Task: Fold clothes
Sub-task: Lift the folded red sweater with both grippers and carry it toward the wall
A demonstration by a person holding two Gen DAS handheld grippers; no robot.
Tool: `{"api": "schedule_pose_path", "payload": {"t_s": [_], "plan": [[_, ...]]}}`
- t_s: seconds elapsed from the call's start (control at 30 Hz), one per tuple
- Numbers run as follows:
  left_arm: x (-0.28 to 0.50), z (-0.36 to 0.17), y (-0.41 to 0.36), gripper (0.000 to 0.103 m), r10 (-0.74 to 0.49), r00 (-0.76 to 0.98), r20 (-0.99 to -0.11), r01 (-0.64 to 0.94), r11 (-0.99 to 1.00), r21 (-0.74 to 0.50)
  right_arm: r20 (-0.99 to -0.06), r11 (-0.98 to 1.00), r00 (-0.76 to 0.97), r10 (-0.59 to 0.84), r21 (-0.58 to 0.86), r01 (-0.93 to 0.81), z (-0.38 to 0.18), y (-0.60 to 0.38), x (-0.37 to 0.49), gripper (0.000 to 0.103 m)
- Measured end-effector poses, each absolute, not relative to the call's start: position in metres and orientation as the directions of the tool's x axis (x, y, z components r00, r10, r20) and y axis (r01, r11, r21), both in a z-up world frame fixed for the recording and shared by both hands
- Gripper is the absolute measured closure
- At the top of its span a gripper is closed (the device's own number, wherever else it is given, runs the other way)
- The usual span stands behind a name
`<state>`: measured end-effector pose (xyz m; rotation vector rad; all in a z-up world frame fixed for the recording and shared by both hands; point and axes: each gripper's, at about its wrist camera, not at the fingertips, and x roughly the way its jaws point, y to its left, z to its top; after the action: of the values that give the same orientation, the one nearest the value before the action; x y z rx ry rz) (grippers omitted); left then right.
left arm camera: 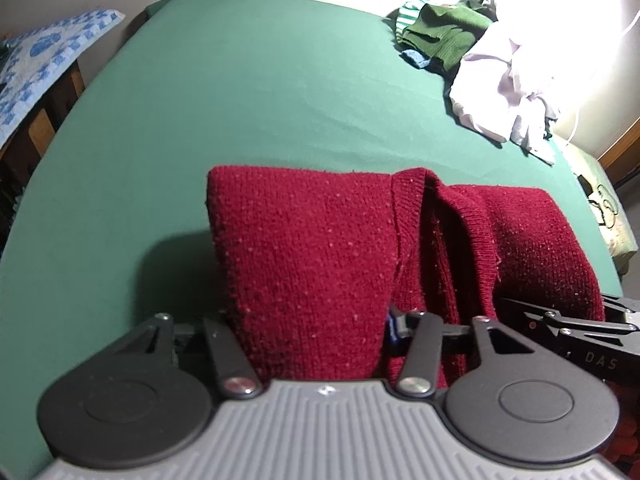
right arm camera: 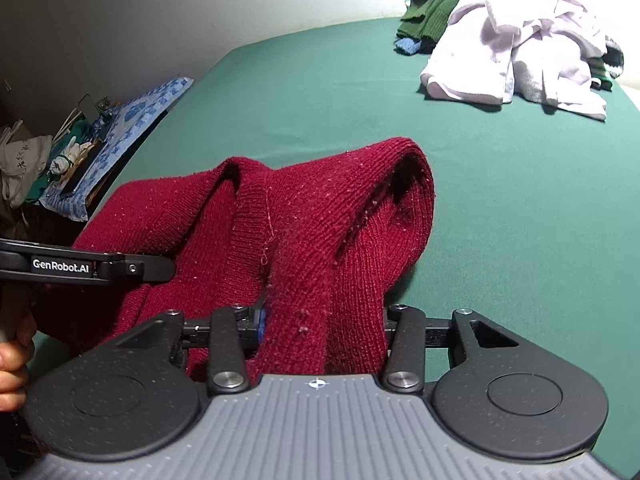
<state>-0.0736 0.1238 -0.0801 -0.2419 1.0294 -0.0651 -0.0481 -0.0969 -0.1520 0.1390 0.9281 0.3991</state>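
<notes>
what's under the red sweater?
The green sheet shows all around the red sweater and runs under it. Anything else beneath is covered; the knit also hides both grippers' fingers.

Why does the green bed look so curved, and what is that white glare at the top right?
Left wrist view: the fisheye lens bows the green sheet; strong light washes out the top right corner beside the pale garment. Right wrist view: same bowing, softer light, and the red sweater stays sharp.

Grey ribbed gripper (right arm camera: 320, 320) body, black linkages, silver screws.
</notes>
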Motion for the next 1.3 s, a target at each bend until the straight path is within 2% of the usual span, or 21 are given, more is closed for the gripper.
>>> {"api": "schedule_pose_path", "payload": {"t_s": [0.5,0.8,0.93,1.3], "plan": [[-0.032,-0.014,0.14,0.055,-0.152,0.572,-0.806,0.073,0.988,-0.135,-0.699,0.911,0.585,0.412,0.323,-0.257,-0.113,-0.075,-0.01,0.059],[0.042,0.03,0.173,0.055,-0.085,0.524,-0.848,0.112,0.993,-0.03,-0.74,0.877,0.474,0.478,0.432,-0.21,-0.094,-0.039,0.071,0.059],[0.078,0.054,0.187,0.055,-0.048,0.526,-0.849,0.121,0.992,0.019,-0.743,0.881,0.472,0.474,0.399,-0.256,-0.072,-0.012,0.106,0.059],[0.18,0.071,0.223,0.054,0.03,0.592,-0.806,0.079,0.992,0.095,-0.748,0.93,0.557,0.36,0.243,-0.275,-0.039,0.05,0.194,0.059]]}}
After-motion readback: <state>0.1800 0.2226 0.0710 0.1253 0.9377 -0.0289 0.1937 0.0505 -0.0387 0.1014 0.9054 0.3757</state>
